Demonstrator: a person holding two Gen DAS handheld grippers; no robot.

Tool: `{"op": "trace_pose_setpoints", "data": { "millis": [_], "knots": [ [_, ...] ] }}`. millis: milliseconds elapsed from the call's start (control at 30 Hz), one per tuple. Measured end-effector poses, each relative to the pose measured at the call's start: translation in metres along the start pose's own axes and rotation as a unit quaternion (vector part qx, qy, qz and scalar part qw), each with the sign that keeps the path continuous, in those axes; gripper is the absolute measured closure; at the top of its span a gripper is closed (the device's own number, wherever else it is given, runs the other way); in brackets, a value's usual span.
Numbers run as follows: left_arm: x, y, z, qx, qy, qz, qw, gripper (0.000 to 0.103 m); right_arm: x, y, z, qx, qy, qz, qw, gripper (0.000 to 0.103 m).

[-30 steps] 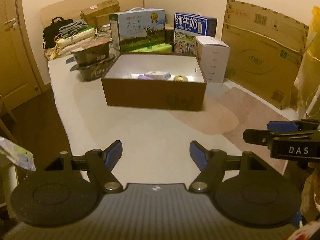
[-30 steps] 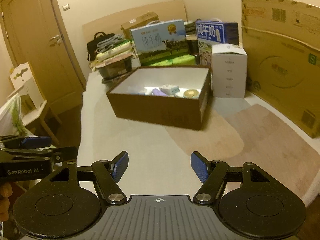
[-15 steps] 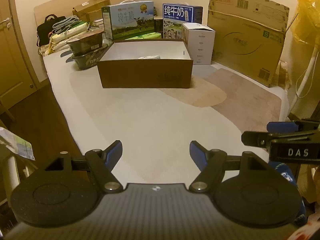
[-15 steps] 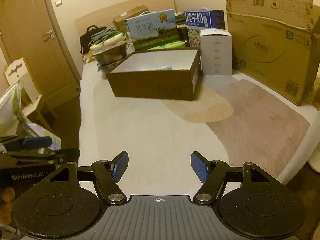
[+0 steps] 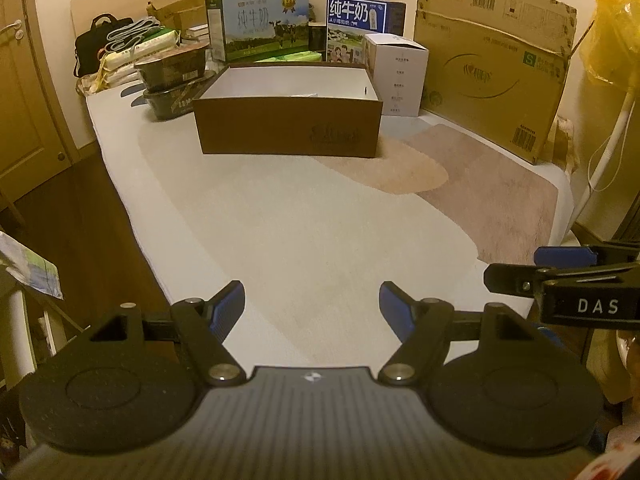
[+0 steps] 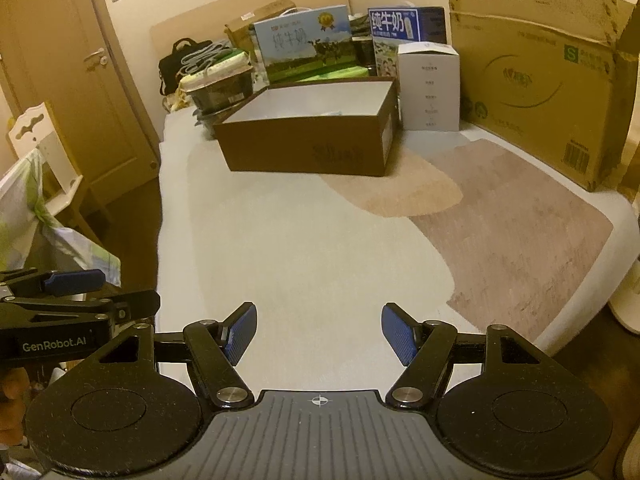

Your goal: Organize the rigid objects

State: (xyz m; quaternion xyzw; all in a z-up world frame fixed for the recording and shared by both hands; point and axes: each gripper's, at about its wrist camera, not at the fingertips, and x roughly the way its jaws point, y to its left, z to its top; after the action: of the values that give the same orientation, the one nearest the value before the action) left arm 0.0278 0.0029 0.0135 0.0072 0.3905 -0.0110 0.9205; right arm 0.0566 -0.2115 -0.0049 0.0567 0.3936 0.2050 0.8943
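Observation:
An open brown cardboard box [image 5: 288, 128] [image 6: 308, 148] with a white inside stands far ahead on the pale bed-like surface [image 5: 304, 232]. Its contents are hidden behind the near wall, apart from a pale sliver. My left gripper [image 5: 312, 306] hovers open over the near edge of the surface, with nothing between its blue pads. My right gripper [image 6: 318, 330] is open too and holds nothing. Each gripper shows in the other's view: the right one [image 5: 560, 280] at the right edge, the left one [image 6: 72, 304] at the left edge.
Behind the box stand two milk cartons [image 5: 264, 26], a white carton [image 5: 396, 74], a large flattened cardboard box [image 5: 492, 68] against the wall, stacked dark trays [image 5: 172, 80] and a black bag [image 5: 92, 48]. A door [image 6: 68, 80] and dark floor lie left; a brown rug patch [image 6: 500, 220] covers the right side.
Both grippers have drawn back from the brown box, which now looks smaller and farther away, its contents no longer visible. Both grippers' jaws stay equally wide.

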Motion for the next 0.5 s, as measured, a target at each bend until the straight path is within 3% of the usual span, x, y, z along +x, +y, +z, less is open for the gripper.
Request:
{"op": "trace_pose_setpoints", "data": {
  "millis": [500],
  "knots": [
    [0.007, -0.001, -0.002, -0.003, 0.009, 0.001, 1.0, 0.031, 0.014, 0.0, -0.004, 0.003, 0.015, 0.003, 1.0, 0.034]
  ]
}}
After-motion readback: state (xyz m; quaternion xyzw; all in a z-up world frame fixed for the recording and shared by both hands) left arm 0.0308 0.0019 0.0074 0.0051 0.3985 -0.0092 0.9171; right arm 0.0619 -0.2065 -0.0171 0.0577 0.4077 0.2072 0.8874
